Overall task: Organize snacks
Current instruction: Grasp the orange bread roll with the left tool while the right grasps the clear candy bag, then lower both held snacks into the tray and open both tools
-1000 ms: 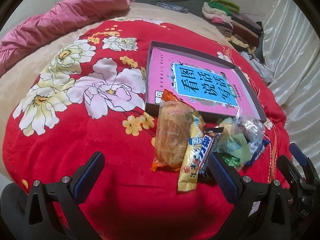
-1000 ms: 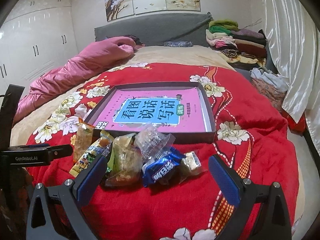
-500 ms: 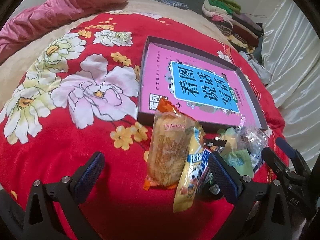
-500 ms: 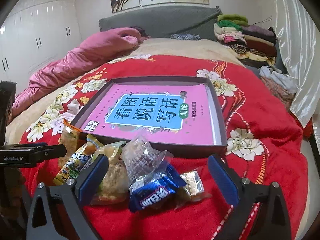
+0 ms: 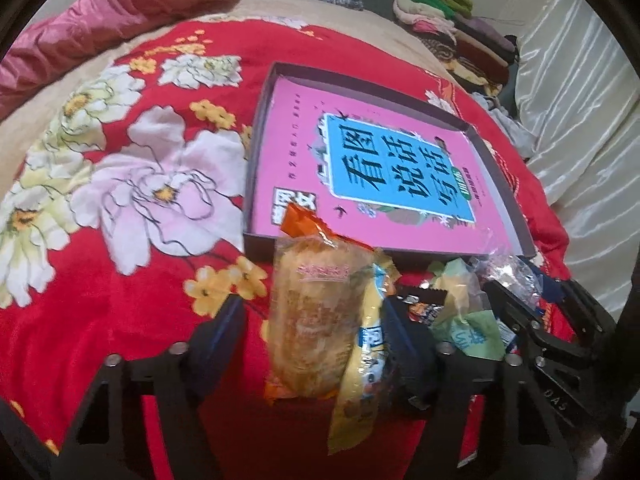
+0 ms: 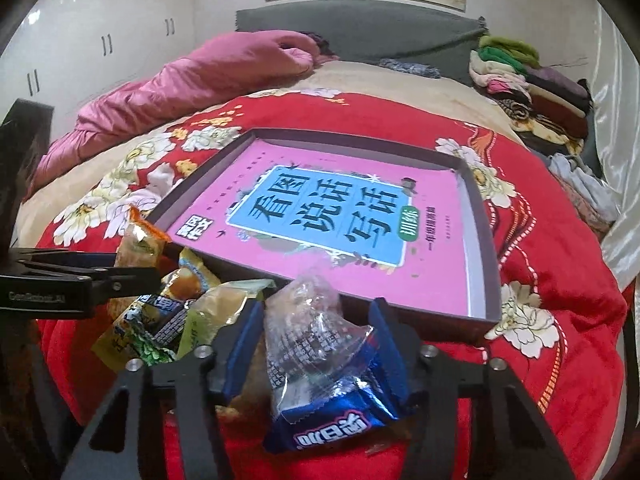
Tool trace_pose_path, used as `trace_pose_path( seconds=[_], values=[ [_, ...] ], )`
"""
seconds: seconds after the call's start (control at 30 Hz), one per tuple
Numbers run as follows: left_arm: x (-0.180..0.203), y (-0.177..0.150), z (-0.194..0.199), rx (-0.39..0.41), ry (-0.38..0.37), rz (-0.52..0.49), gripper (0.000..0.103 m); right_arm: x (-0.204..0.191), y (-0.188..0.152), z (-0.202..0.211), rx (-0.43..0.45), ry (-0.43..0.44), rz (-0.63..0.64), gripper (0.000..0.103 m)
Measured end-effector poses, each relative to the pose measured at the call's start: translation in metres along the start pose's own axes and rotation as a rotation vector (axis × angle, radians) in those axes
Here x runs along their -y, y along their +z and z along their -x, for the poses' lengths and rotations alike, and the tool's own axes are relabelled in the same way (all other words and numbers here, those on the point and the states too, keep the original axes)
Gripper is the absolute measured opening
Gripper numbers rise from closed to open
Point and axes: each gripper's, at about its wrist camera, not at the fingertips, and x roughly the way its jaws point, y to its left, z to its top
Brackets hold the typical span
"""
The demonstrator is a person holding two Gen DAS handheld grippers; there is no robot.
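Bedroom: white wardrobes (image 6: 100, 32) at upper left of the right wrist view, grey headboard (image 6: 360, 36) below wall paintings, folded clothes (image 6: 532, 92) stacked at upper right beside a pale curtain (image 6: 616, 120), pink duvet (image 6: 180, 80) bunched at left. Bed spread with a red flowered blanket (image 6: 560, 280), bearing a shallow dark tray (image 6: 490, 296) with a pink book (image 6: 332, 216) flat inside. Snacks heaped on the blanket just in front of the tray's near wall, low in both views; none in the tray yet. Against a second ago: both tools nearer and lower over the heap, jaws just closing from wide. Left tool (image 5: 316, 336) half apart around a clear pastry pack (image 5: 312, 320) and a yellow packet (image 5: 368, 360), picture-right pad against the packet, picture-left pad apart from the pack, so no grip yet. Right tool (image 6: 316, 342) narrowed onto a clear bag (image 6: 312, 320) lying over a blue packet (image 6: 332, 428), pads at both its sides; touching or squeezing, cannot tell. Probably the first picks beginning, with the tray as destination.
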Motion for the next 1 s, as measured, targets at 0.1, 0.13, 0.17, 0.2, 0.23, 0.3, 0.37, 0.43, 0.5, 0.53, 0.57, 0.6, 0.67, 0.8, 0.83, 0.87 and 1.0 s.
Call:
trace_pose_path(
  seconds=[0.1,0.13,0.17,0.2,0.23,0.3,0.37,0.43,0.5,0.53,0.57,0.6,0.67,0.8,0.83,0.87,1.0],
  values=[
    [0.001,0.0,-0.003,-0.003,-0.026,0.004,0.056,-0.001,0.0,0.0,-0.001,0.033,0.003,0.041],
    [0.001,0.0,-0.003,-0.001,-0.027,0.004,0.054,-0.001,0.0,0.0,0.002,0.037,0.003,0.041],
    [0.002,0.001,-0.004,0.005,-0.027,0.004,0.048,-0.002,0.0,0.001,0.007,0.039,0.005,0.041],
    [0.001,0.002,-0.004,0.007,-0.033,0.006,0.045,-0.001,0.0,0.002,0.013,0.042,0.005,0.041],
    [0.0,0.003,-0.003,0.01,-0.044,0.013,0.044,-0.001,0.0,0.004,0.019,0.048,0.002,0.041],
    [-0.001,0.004,-0.002,0.015,-0.053,0.015,0.04,0.002,0.001,0.008,0.044,0.067,-0.015,0.041],
    [-0.002,0.004,0.002,0.021,-0.065,0.016,0.04,0.005,0.002,0.016,0.077,0.079,-0.034,0.041],
    [-0.002,0.005,0.007,0.033,-0.08,0.02,0.039,0.009,0.005,0.021,0.108,0.087,-0.052,0.041],
    [0.0,0.008,0.016,0.057,-0.094,0.018,0.039,0.015,0.008,0.027,0.142,0.092,-0.087,0.041],
    [0.001,0.01,0.02,0.067,-0.097,0.015,0.039,0.019,0.01,0.029,0.154,0.089,-0.1,0.041],
    [0.002,0.013,0.023,0.076,-0.101,0.014,0.039,0.023,0.011,0.031,0.17,0.084,-0.118,0.041],
    [0.003,0.016,0.026,0.084,-0.108,0.015,0.039,0.027,0.012,0.032,0.178,0.079,-0.131,0.041],
    [0.003,0.023,0.031,0.099,-0.116,0.021,0.039,0.037,0.016,0.032,0.188,0.069,-0.164,0.041],
    [0.003,0.035,0.032,0.121,-0.112,0.024,0.039,0.053,0.018,0.028,0.188,0.067,-0.22,0.041],
    [0.002,0.038,0.031,0.124,-0.111,0.029,0.039,0.057,0.019,0.026,0.188,0.062,-0.233,0.041],
    [0.001,0.041,0.031,0.128,-0.109,0.033,0.039,0.06,0.019,0.025,0.188,0.061,-0.243,0.041],
    [-0.004,0.051,0.027,0.143,-0.095,0.046,0.039,0.07,0.019,0.023,0.195,0.056,-0.267,0.041]
  ],
)
